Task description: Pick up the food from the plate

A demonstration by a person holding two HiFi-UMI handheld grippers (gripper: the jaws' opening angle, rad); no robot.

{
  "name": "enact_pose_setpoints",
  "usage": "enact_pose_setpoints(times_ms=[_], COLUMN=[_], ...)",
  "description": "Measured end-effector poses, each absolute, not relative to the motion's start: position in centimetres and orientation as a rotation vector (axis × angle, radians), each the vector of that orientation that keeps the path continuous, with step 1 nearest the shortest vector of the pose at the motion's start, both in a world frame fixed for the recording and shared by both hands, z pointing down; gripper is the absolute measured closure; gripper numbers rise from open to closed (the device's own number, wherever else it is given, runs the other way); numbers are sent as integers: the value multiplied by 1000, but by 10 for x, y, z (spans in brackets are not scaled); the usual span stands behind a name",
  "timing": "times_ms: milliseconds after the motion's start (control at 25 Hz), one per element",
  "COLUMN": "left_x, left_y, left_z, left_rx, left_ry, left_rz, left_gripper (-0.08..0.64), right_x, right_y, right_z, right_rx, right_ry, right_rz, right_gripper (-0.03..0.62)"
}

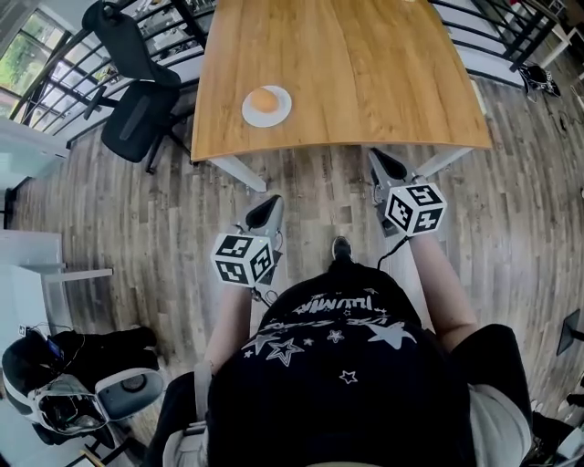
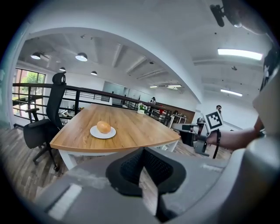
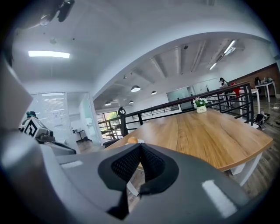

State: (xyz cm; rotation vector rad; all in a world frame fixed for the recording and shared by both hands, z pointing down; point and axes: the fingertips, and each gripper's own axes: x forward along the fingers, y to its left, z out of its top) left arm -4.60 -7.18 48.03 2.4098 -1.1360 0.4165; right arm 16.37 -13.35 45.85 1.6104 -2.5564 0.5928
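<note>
A round orange-brown piece of food (image 1: 265,100) lies on a small white plate (image 1: 282,115) near the front left corner of the wooden table (image 1: 365,73). Both grippers hang over the floor, short of the table's front edge. My left gripper (image 1: 272,202) is shut with nothing in it; in its own view the food (image 2: 103,127) and plate (image 2: 95,133) sit ahead, above the joined jaws (image 2: 142,149). My right gripper (image 1: 381,160) is also shut and empty. In its view the food (image 3: 132,140) just peeks over the closed jaws (image 3: 142,145).
A black office chair (image 1: 137,100) stands left of the table. A small potted plant (image 3: 201,107) sits at the table's far end, with black railings (image 1: 511,27) behind. A helmet and bags (image 1: 73,392) lie on the wood floor at lower left.
</note>
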Motion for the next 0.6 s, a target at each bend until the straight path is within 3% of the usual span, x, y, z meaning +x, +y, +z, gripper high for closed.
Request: enact_pose_setpoints(times_ms=[600], left_x=[-42], left_y=[-161], left_z=[475], left_rx=[2278], left_ry=[-1362], left_rz=[355], left_gripper=[560], right_x=[164], right_y=[-244], right_z=[464], right_rx=[1397], right_ry=[-2634], right_rz=[568], right_gripper=[589])
